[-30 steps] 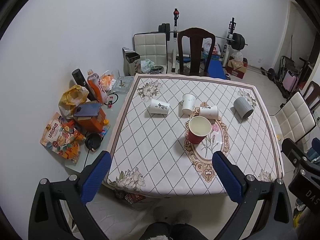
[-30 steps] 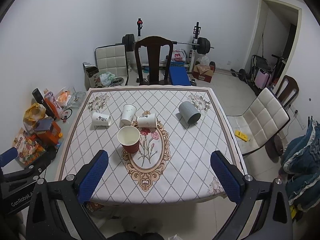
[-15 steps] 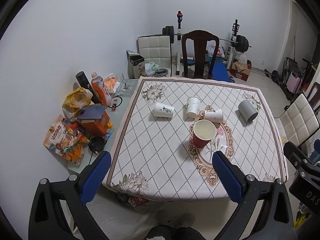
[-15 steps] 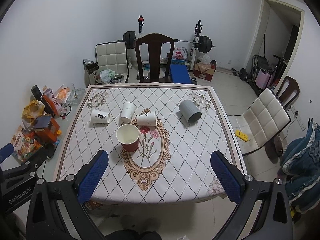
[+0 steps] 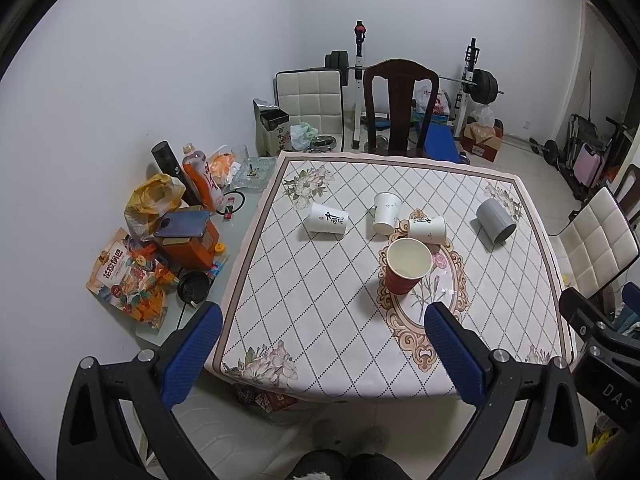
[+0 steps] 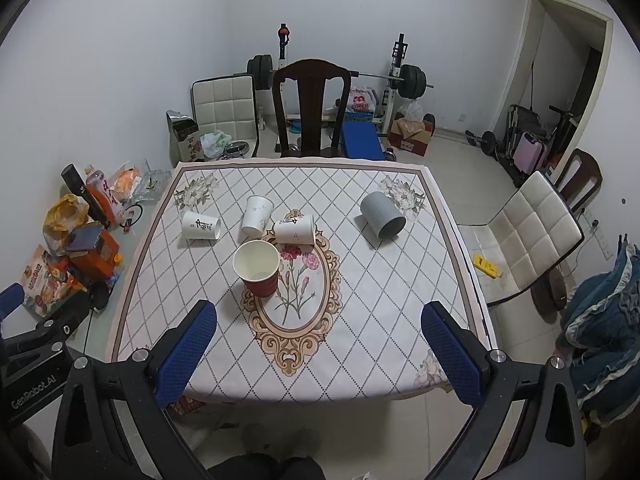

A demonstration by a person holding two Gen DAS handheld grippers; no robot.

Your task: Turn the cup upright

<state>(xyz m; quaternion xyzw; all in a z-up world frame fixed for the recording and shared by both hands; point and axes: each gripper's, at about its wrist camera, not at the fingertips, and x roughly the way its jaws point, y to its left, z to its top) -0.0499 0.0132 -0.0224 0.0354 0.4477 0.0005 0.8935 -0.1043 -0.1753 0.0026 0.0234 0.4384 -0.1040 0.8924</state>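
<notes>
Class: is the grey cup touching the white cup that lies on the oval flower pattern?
Apart. The right wrist view shows bare tablecloth between the grey cup and the white cup; both lie on their sides.

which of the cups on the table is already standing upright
The red cup, nearest the tools, stands with its mouth up. The three white cups and the grey cup all lie on their sides.

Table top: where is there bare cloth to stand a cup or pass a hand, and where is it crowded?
Free: the near half of the table in front of the red cup, and the stretch between the white cups and the gray cup. Crowded: the far left middle, where three white cups lie close behind the red cup.
</notes>
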